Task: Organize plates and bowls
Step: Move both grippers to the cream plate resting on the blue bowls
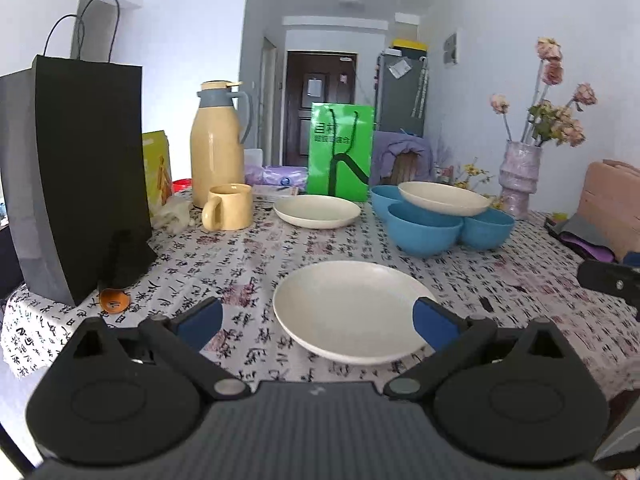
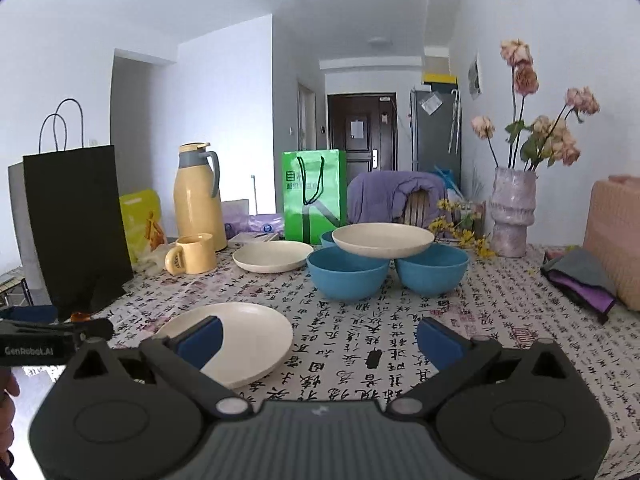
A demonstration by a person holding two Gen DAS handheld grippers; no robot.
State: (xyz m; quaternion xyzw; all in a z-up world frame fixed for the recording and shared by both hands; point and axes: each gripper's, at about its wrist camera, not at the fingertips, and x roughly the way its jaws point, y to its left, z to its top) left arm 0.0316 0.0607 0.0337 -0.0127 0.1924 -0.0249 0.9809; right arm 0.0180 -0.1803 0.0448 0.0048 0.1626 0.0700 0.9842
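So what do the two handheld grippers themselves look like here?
Both match: the left gripper and right gripper have a ribbed dark grey body, black linkage arms with silver pivot pins, round black housings, and blue pads on the fingers. White GenRobot.AI lettering marks the left one's side.

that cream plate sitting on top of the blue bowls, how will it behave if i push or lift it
The plate rests on the rims of three blue bowls, so a sideways push would probably tilt it or slide it off. It looks rigid and shallow, likely light. Its smooth surface may be slippery in a gripper, so lifting straight up by the rim seems safer.
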